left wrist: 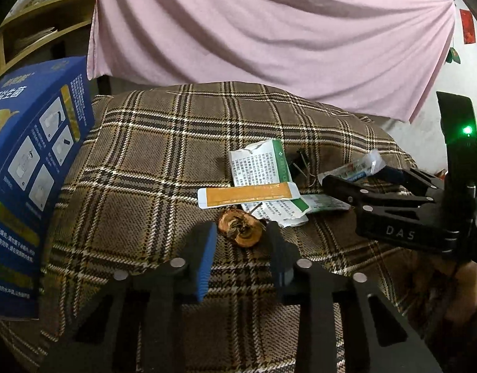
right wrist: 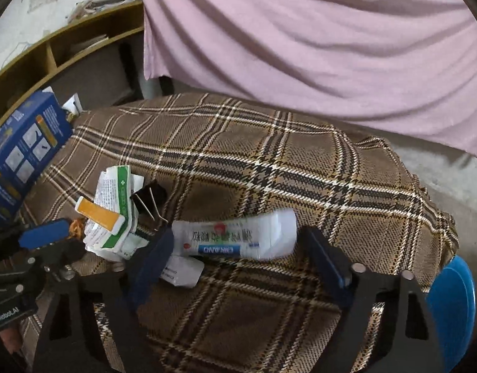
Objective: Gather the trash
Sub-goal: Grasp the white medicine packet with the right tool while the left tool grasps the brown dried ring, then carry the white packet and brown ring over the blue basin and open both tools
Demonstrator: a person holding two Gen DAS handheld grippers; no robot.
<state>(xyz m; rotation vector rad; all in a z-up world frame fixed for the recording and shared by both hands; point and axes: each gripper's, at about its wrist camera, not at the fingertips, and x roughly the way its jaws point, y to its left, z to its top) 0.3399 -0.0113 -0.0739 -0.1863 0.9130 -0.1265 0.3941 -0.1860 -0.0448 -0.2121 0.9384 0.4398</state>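
Two hand-held grippers work our trash pile: left (left wrist: 240, 242) gapes around the core (left wrist: 240, 227), right (right wrist: 235, 248) gapes around the tube (right wrist: 235, 233) on the plaid tabletop (right wrist: 269, 161). Next, we judge, each must close before lifting toward the box (left wrist: 36, 155).

The white wrapper (right wrist: 235, 237) lying on the plaid cloth (right wrist: 269, 161) carries the word "OIKANO" in white letters on a blue band, seen upside down, with large Chinese characters above it. The right gripper's (left wrist: 356, 183) black body shows the raised letters "DAS". The left gripper (right wrist: 42, 233) bears a small label reading "GenRobot.AI". The blue box (left wrist: 30, 143) at the cloth's left edge, and the green-striped paper leaflet (left wrist: 260, 164), carry Chinese print too small to read.
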